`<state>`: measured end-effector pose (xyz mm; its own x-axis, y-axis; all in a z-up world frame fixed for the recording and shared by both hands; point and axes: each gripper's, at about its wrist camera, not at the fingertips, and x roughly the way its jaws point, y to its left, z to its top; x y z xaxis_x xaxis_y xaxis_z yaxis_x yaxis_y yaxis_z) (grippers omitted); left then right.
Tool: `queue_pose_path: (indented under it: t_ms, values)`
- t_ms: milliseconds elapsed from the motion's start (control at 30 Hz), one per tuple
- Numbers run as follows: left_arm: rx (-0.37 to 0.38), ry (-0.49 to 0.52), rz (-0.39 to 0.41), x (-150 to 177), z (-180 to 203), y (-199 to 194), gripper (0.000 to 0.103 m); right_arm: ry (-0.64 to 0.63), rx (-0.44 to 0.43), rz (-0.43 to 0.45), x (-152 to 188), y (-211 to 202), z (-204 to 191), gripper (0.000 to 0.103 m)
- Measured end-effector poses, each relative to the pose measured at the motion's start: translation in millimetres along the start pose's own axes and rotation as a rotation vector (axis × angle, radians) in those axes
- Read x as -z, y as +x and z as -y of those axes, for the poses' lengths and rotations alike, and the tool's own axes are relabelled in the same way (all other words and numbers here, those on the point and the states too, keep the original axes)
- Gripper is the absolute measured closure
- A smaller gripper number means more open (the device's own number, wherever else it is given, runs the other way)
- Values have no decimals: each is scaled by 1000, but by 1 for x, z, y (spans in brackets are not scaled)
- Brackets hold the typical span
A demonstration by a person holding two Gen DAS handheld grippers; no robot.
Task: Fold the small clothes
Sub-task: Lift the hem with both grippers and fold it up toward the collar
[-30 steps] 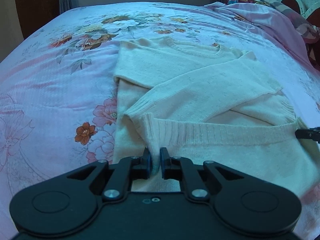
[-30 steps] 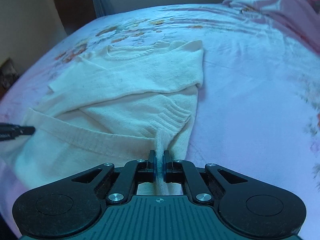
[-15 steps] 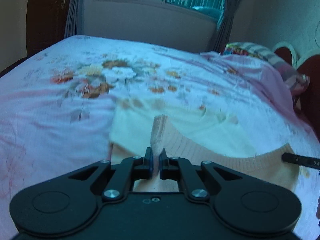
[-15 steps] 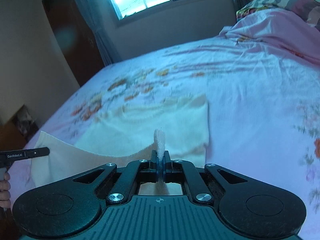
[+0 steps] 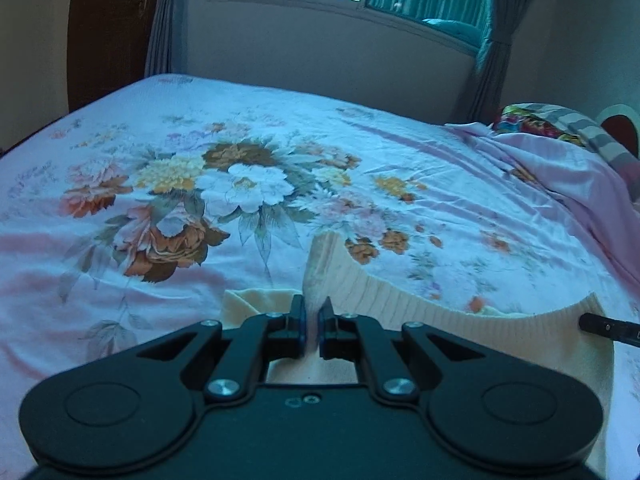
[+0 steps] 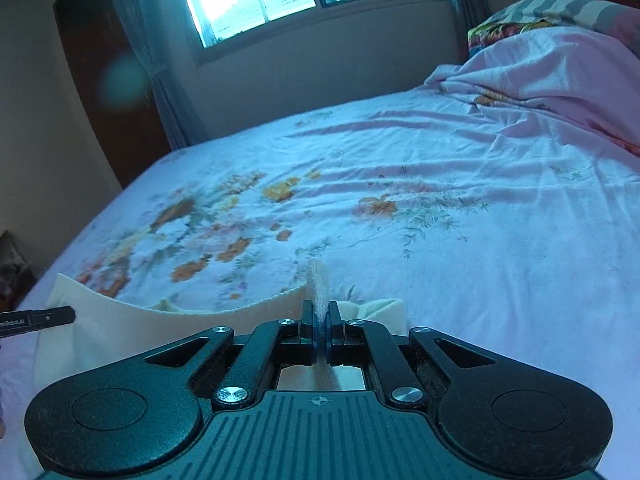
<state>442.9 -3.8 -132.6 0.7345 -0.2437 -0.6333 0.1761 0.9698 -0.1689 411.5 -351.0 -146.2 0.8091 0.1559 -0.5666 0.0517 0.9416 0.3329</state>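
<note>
1. The bed (image 5: pixel 280 128), under a pink floral sheet, carries everything. A window and curtains stand beyond its far edge, and a bunched pink blanket (image 6: pixel 552 68) with pillows lies toward its right-hand end.

2. The cream knit sweater (image 5: pixel 400 300) is at the near edge of the bed. Its ribbed hem is lifted off the sheet and sags in a shallow curve between the two grippers, while a little of the garment below shows flat on the sheet.

3. Handling, as a judgement: the sweater is soft, limp and light, with no stiffness of its own. The knit will stretch and droop wherever it is unsupported. The fuzzy surface should grip well on the pads and is unlikely to slip. Nothing about it is fragile, though a hard tug could pull it out of shape. The best hold is on the thick ribbed hem at its two corners, kept level so that the edge lands straight.

4. The left gripper (image 5: pixel 312 316) is clamped tight on the hem's left corner, with a tuft of knit standing up between its fingers.

5. The right gripper (image 6: pixel 321 316) is likewise pinched closed on the right corner.
</note>
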Motion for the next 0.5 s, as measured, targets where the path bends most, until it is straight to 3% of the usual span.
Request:
queue_pose_path:
  t_ms: [167, 267, 367, 500]
  values:
    - [-41, -10, -47, 8, -5, 40, 98, -21, 61, -41, 6, 47, 10, 100]
    - [-76, 23, -126, 18, -6, 63, 96, -49, 125, -96, 17, 69, 15, 100]
    - [-117, 83, -117, 21, -1, 58, 88, -62, 150, -97, 17, 68, 12, 100]
    - [-89, 66, -107, 19, 1, 26, 73, -22, 140, -39, 10, 33, 8, 100]
